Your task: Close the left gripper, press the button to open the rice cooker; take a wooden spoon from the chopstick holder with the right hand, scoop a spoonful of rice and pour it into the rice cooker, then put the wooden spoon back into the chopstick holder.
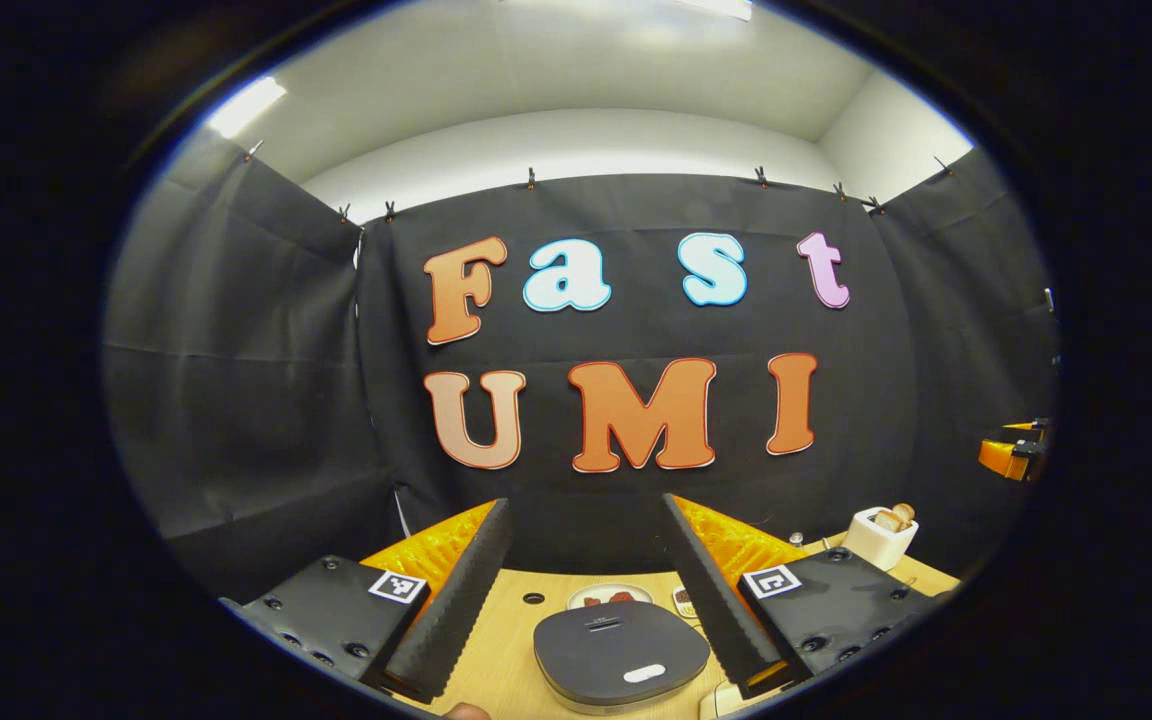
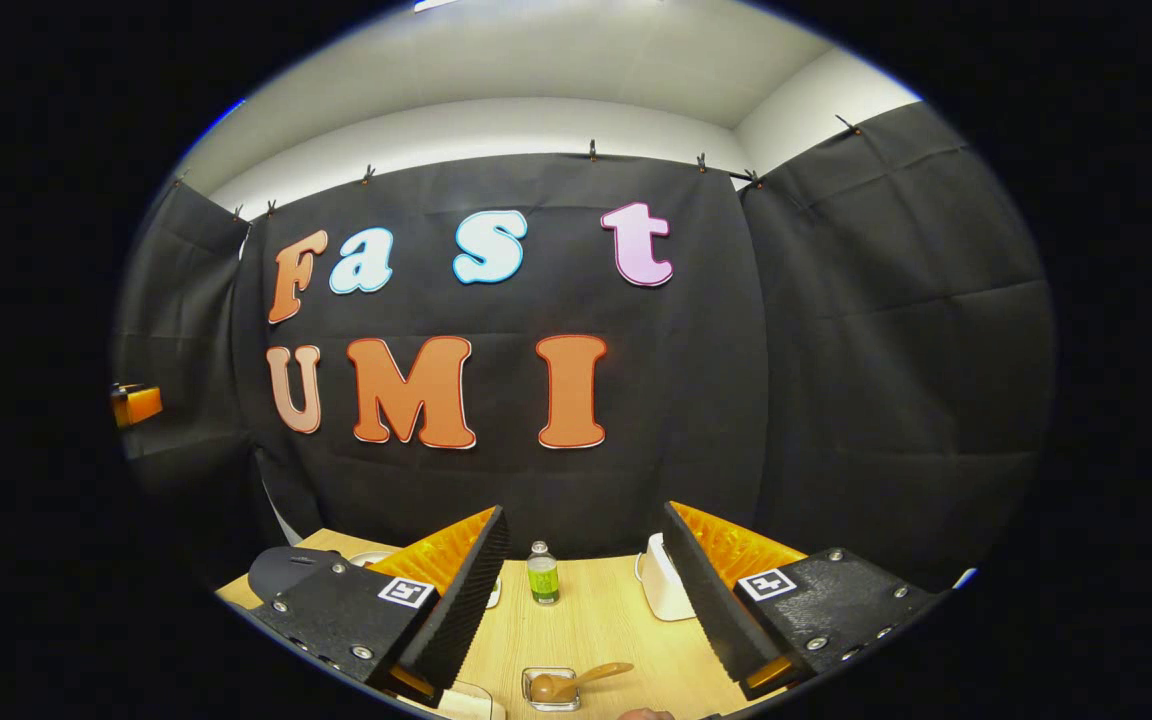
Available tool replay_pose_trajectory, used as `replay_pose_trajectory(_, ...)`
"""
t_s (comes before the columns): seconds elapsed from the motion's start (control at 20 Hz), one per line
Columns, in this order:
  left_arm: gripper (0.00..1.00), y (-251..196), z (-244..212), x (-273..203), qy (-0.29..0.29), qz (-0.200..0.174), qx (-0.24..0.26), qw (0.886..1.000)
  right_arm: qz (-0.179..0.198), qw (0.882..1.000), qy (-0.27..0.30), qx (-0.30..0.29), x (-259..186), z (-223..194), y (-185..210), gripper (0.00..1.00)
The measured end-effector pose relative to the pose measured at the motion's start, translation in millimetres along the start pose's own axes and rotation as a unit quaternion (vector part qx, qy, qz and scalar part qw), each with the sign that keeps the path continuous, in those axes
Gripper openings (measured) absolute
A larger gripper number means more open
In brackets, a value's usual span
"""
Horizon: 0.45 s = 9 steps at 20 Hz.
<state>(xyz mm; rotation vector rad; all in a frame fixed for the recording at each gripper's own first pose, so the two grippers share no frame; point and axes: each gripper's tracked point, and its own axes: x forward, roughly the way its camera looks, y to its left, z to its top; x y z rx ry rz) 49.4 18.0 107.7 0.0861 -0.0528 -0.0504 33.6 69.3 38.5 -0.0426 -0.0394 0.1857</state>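
Light wood table (image 1: 516, 640) runs along the bottom of both views, with black cloth walls behind it.

Left gripper view: left gripper (image 1: 586, 600) sits at the bottom centre, its ribbed black fingers (image 1: 456, 600) spread wide and holding nothing. Between the fingers, low in the frame, is the rice cooker (image 1: 621, 655), dark grey, with its lid down; a pale oval button (image 1: 644, 673) sits on the near edge of the lid. Just beyond the cooker is a small plate (image 1: 608, 597) with reddish pieces on it. At lower right, near the back wall, is a white chopstick holder (image 1: 879, 537) with brownish wooden tops sticking out of it; what they are is too small to tell. An orange and black gripper part (image 1: 1014, 450) shows at the far right edge.

Right gripper view: right gripper (image 2: 586, 600) sits at the bottom centre, fingers (image 2: 706, 600) spread apart and empty. At the bottom centre, between the fingers, is a small clear container (image 2: 551, 690) with a wooden spoon (image 2: 576, 682) lying in it, the handle pointing right. Further back stands a small green-labelled bottle (image 2: 541, 574), upright. A white object (image 2: 664, 585) is partly hidden behind the right-hand finger. At lower left is the cooker's dark rounded body (image 2: 286, 570). Orange bit at the left edge (image 2: 136, 404).
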Motion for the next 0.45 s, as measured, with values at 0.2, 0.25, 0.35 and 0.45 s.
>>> replay_pose_trajectory(0.2, 0.93, -1.9, 5.8, -4.2, -0.009, 0.002, 0.000, 1.000, -0.003, 1.000, -0.005, -0.001, -4.7, 2.2, -4.0, 0.95)
replay_pose_trajectory(0.25, 0.93, -1.5, 6.0, -4.9, -0.010, 0.003, 0.003, 1.000, -0.002, 1.000, -0.004, 0.001, -5.8, 1.9, -4.0, 0.95)
replay_pose_trajectory(0.35, 0.93, -2.8, 5.9, -6.2, -0.009, 0.003, 0.006, 1.000, -0.003, 1.000, -0.006, 0.004, -8.1, 3.0, -6.0, 1.00)
replay_pose_trajectory(0.45, 0.93, -5.8, 6.0, -7.5, -0.009, 0.001, 0.005, 1.000, -0.006, 1.000, -0.007, 0.004, -9.9, 3.3, -7.7, 1.00)
